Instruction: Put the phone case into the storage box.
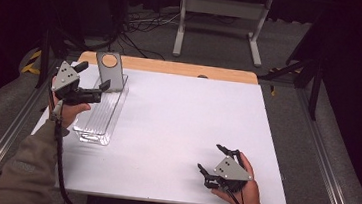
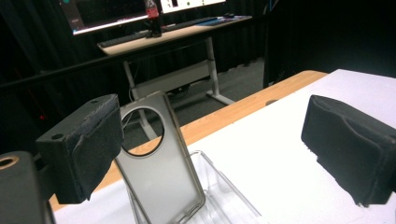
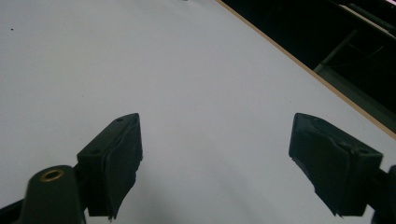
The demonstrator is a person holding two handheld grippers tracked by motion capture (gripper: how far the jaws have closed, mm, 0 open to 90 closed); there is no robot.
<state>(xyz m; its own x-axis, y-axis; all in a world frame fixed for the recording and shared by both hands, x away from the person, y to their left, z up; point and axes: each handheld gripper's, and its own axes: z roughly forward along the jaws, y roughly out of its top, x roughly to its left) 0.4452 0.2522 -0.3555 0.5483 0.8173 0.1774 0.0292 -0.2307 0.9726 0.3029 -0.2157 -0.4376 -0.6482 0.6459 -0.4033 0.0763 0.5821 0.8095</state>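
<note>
At the left, the left gripper (image 1: pixel 93 80) hovers wide open and empty just beside a grey phone case (image 1: pixel 110 71) — the case stands propped upright at the far end of a clear tray (image 1: pixel 95 121). Nothing looks grasped yet. On the worktop (image 1: pixel 177 121) at the right, the right gripper (image 1: pixel 216 160) rests — jaws spread, empty.

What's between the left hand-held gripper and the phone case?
Nothing. In the left gripper view the phone case stands upright in the clear tray just past the open left hand-held gripper, close to one pad, with nothing in between.
</note>
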